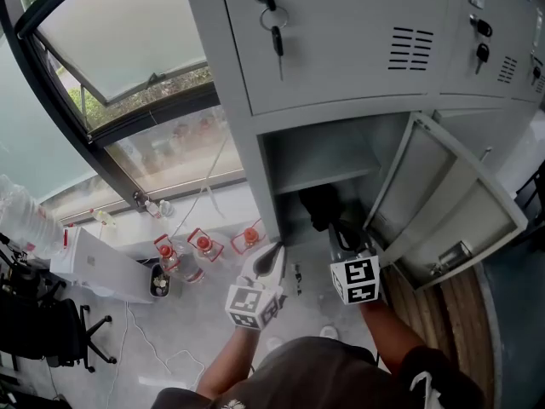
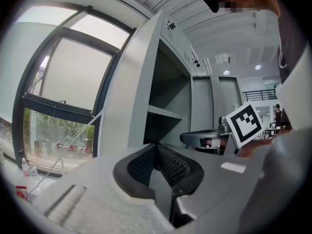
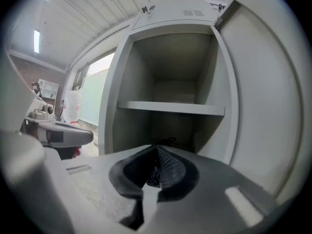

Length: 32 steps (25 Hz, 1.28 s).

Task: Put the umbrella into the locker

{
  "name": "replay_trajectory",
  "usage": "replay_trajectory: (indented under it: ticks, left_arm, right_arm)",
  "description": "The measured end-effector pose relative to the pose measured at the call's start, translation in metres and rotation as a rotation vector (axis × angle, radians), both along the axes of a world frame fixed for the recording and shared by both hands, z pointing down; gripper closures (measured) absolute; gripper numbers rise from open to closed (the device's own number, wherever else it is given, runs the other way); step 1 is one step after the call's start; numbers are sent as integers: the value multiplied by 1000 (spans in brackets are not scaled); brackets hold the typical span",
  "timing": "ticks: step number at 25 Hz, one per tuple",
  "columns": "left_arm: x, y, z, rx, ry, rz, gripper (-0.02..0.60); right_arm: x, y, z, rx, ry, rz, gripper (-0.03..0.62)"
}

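The grey locker (image 1: 341, 49) stands with its lower door (image 1: 443, 203) swung open to the right. A dark folded umbrella (image 1: 319, 204) lies in the lower part of the open compartment, under the shelf (image 3: 170, 107). Only a dark bit of the umbrella (image 3: 166, 141) shows over the jaw tips in the right gripper view. My right gripper (image 1: 339, 228) sits just in front of the opening, shut, its pads (image 3: 168, 167) together. My left gripper (image 1: 274, 254) hangs to its left, outside the locker, shut and empty (image 2: 157, 146).
Keys (image 1: 274, 24) hang in the upper locker door. Red-capped water bottles (image 1: 203, 245) and a white box (image 1: 102, 267) stand on the floor by the window (image 1: 128, 32). A black office chair (image 1: 43, 326) is at the far left.
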<state>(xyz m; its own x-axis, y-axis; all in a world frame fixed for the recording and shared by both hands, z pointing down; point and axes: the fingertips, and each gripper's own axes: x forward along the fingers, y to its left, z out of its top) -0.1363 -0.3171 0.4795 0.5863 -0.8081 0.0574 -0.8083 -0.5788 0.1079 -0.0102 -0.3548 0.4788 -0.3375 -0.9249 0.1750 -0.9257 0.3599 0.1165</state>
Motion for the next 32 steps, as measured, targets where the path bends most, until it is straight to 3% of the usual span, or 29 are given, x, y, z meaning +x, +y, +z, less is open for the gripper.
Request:
replay_trajectory:
  ticks: [10, 32]
  left_arm:
    - [0, 2, -1, 26, -17, 4, 574]
    - [-1, 4, 7, 9, -20, -7, 573]
  right_arm:
    - [-7, 14, -12, 42, 6, -12, 591]
    - [6, 13, 5, -9, -4, 18, 591]
